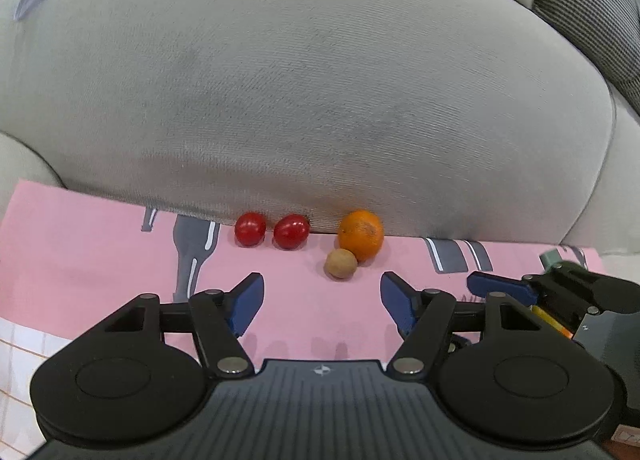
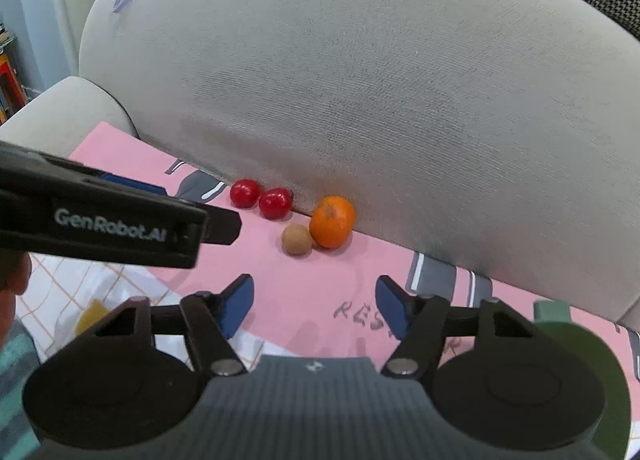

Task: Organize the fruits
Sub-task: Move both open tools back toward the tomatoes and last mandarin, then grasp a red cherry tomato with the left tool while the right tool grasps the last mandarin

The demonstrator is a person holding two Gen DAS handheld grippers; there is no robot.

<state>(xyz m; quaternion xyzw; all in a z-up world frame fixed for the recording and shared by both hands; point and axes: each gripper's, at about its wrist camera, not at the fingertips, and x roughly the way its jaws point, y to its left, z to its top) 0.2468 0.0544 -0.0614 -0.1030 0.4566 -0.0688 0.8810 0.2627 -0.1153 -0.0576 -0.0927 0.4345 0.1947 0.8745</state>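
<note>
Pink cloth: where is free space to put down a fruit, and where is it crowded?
The pink cloth is bare between the fruits and both open grippers, and left of the two red tomatoes. It is crowded at the cushion edge, where the orange touches the small brown fruit.

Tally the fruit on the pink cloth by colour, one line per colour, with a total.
Red: 2, the left red fruit and the right red fruit, side by side against the sofa cushion.
Orange: 1, the orange fruit.
Brown: 1, the small brown fruit, touching the orange one.
Total: 4, all on the pink cloth.
</note>
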